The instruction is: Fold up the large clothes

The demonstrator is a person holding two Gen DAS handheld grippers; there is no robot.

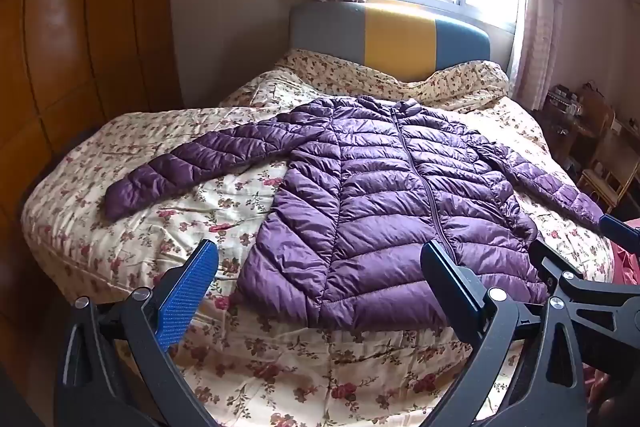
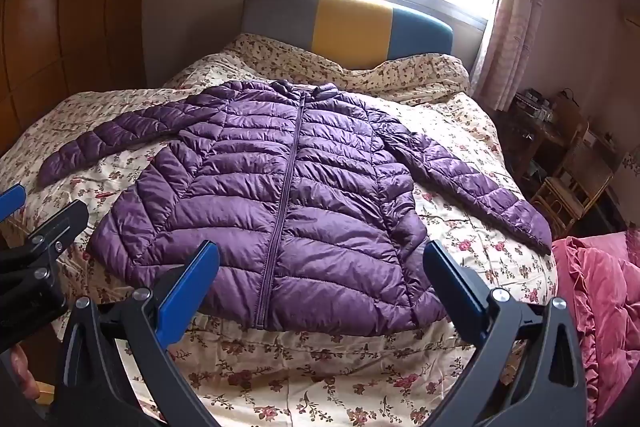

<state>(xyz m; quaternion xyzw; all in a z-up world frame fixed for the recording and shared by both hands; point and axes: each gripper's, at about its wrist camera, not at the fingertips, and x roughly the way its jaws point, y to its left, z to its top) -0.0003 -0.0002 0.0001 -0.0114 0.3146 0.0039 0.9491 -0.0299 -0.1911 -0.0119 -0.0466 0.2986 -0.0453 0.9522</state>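
A purple quilted puffer jacket [image 1: 380, 195] lies flat and zipped on the floral bedspread, front up, collar toward the headboard, both sleeves spread out to the sides. It also shows in the right wrist view [image 2: 288, 187]. My left gripper [image 1: 320, 259] is open and empty, hovering above the jacket's hem on its left half. My right gripper [image 2: 322, 259] is open and empty, hovering above the hem near the zipper's lower end. The right gripper's body shows at the right edge of the left wrist view [image 1: 592, 279]. The left gripper's body shows at the left edge of the right wrist view [image 2: 36, 251].
The bed has a floral cover [image 1: 280, 367] and a grey, yellow and blue headboard [image 1: 396, 39] under a bright window. A wooden wardrobe [image 1: 80, 47] stands to the left. A pink quilt [image 2: 600, 299] lies at the bed's right. Wooden chairs and clutter [image 2: 568, 179] stand beyond.
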